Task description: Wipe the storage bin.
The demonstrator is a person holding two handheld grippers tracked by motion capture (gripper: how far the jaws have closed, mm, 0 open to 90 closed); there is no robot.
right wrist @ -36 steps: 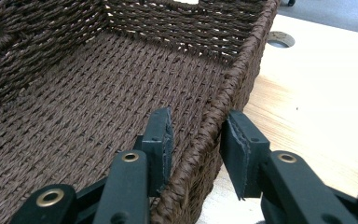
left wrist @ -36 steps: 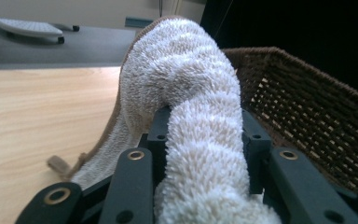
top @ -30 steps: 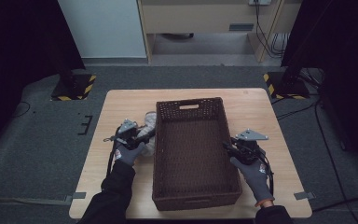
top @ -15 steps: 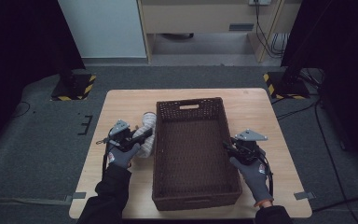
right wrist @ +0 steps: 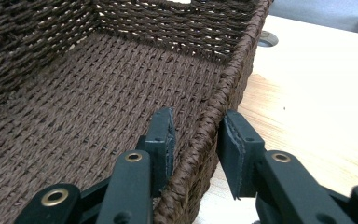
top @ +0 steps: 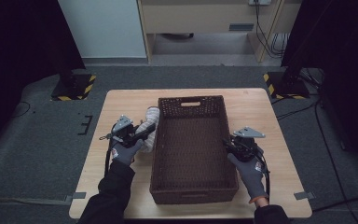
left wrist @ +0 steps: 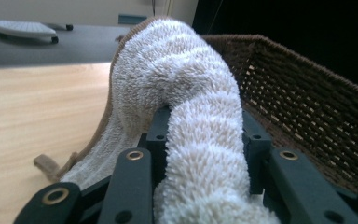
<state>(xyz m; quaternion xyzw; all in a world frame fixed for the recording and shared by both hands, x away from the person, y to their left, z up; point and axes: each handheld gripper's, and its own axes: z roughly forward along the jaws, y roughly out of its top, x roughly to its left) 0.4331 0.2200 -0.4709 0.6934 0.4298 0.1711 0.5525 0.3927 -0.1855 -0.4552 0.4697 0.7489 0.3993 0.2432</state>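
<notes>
The left tool (top: 131, 132) has its two black jaws closed on a towel (left wrist: 186, 107), which fills the gap between them. The towel is cream-white, thick and fluffy, with faint beige stripes and a brown edge, and it is folded into a soft roll. It rises in an arch from the jaws, and its far end hangs down to the bench (top: 121, 105), where a small brown loop lies on the wood. The towel is just beside the left wall of the basket (top: 191, 140), on the outside.

The right tool (right wrist: 193, 140) stands around the right rim of the basket, one jaw inside and one outside. The jaws have just been closing, and a small gap is visible at the rim.

The basket is dark brown, woven and rectangular, with a handle hole in its far wall. Its inside shows bare woven bottom.
</notes>
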